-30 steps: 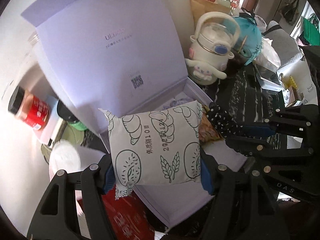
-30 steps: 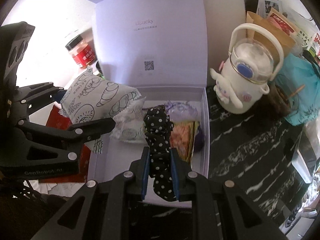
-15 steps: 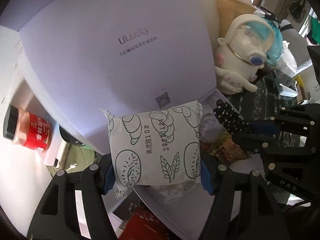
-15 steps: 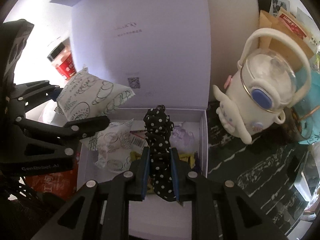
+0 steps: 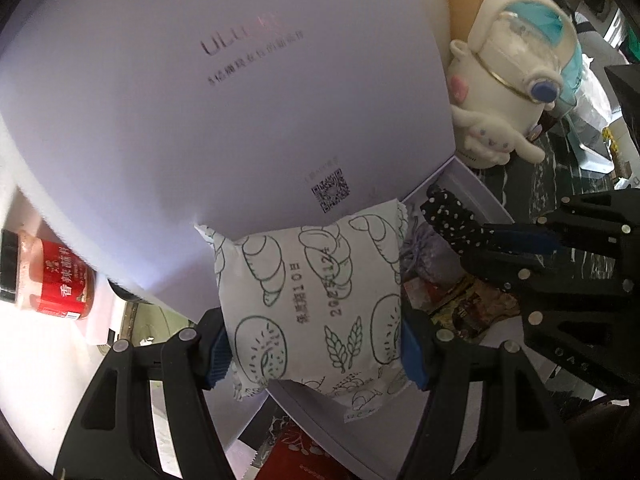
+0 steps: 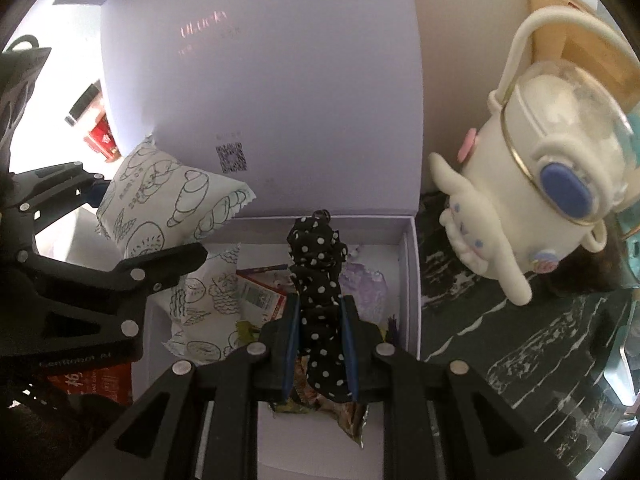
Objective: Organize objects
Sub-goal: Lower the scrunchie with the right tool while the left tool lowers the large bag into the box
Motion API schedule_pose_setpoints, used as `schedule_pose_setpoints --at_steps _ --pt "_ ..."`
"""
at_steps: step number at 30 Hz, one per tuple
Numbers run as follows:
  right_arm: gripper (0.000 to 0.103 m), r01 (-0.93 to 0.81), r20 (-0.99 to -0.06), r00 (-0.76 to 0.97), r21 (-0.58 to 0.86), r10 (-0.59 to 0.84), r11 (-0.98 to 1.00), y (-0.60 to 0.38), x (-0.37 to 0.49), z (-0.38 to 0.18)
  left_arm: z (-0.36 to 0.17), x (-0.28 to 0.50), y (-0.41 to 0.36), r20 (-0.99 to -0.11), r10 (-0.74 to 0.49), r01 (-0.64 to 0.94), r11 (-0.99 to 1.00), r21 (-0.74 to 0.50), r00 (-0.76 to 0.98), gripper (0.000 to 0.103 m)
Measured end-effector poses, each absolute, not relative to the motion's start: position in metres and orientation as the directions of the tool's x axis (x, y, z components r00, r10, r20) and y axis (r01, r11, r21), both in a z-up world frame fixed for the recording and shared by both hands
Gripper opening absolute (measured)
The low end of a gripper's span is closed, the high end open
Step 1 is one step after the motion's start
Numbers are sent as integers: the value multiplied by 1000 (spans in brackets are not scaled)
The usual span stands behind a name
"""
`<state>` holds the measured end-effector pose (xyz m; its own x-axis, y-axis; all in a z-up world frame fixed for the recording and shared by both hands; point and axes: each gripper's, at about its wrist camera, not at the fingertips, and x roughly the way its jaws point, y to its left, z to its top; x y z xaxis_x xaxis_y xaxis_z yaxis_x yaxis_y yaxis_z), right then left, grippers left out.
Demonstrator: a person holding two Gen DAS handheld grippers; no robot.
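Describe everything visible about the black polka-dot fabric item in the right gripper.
The polka-dot fabric item is black cloth with white dots, gathered and crinkled like a scrunchie or bow, with a small loop at its far end. The right gripper is shut on its middle, blue pads pressing both sides, so it sticks out forward. It hangs above the open lilac box, over snack packets inside; contact with them cannot be told.

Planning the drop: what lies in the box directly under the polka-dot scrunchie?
In the right wrist view, snack packets and a purple wrapper lie under the scrunchie, on the box floor.
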<state>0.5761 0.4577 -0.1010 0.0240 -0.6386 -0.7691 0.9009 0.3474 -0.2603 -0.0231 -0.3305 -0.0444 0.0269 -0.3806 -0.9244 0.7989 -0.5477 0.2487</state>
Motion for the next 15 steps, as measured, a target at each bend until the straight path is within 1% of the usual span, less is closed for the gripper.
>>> schedule_pose_setpoints --at_steps 8,15 --pt "19 904 -787 3 -262 -617 339 452 576 -113 -65 -28 -330 -938 -337 781 -564 269 80 66" --pt "20 905 -785 -3 -266 -619 333 453 577 -116 -69 -31 -327 -934 -344 769 -570 290 97 66"
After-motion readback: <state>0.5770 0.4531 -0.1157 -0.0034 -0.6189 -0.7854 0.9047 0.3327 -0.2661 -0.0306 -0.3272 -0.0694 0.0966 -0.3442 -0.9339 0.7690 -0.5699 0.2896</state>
